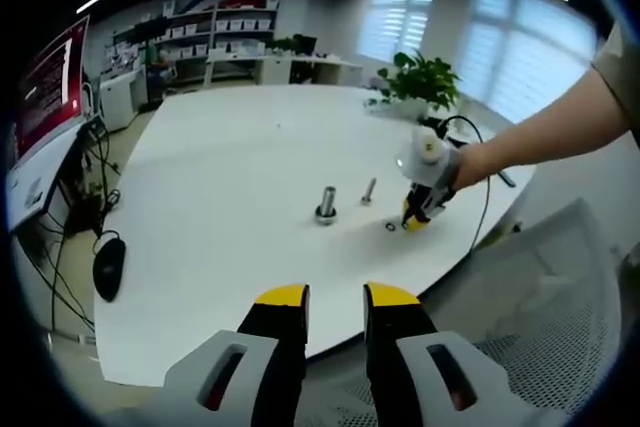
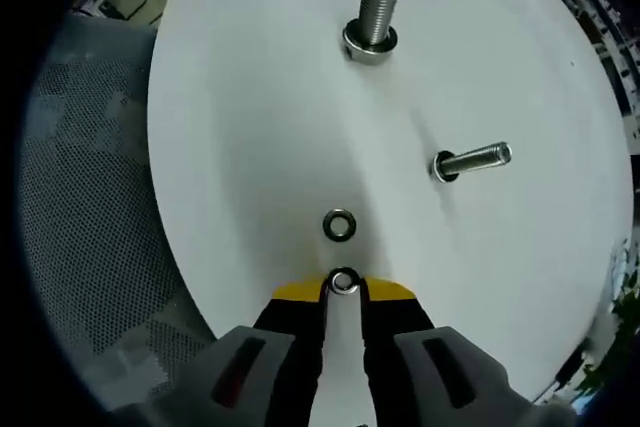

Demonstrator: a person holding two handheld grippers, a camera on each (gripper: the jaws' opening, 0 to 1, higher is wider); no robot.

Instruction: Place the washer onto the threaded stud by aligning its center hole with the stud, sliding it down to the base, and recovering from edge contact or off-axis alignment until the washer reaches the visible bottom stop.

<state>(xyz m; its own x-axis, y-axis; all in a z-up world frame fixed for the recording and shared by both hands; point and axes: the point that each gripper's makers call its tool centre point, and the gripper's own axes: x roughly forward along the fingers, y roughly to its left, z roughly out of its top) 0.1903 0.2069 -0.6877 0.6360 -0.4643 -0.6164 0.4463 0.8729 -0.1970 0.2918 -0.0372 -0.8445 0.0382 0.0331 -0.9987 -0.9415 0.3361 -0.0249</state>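
Pinched at the tips of your right tool [image 2: 343,285], a small washer [image 2: 344,282] sits just off the counter [image 2: 250,147], so the pick-up looks done; a second washer [image 2: 340,225] lies just ahead. Your left tool [image 1: 335,297] hangs narrow and idle. Next, carry it over the upright stud [image 2: 374,9] and centre the hole

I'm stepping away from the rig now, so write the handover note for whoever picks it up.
Left gripper: jaws slightly apart, holding nothing, hovering off the near edge of the white table.
Right gripper: low over the table, jaws closed on a small washer at their tips.
Second washer lies flat on the table just ahead of the right gripper.
Large threaded stud stands upright further on; a smaller stud stands off to one side.
Done: washer gripped.
Left: carry it to a stud, line up the hole, slide it down to the base.
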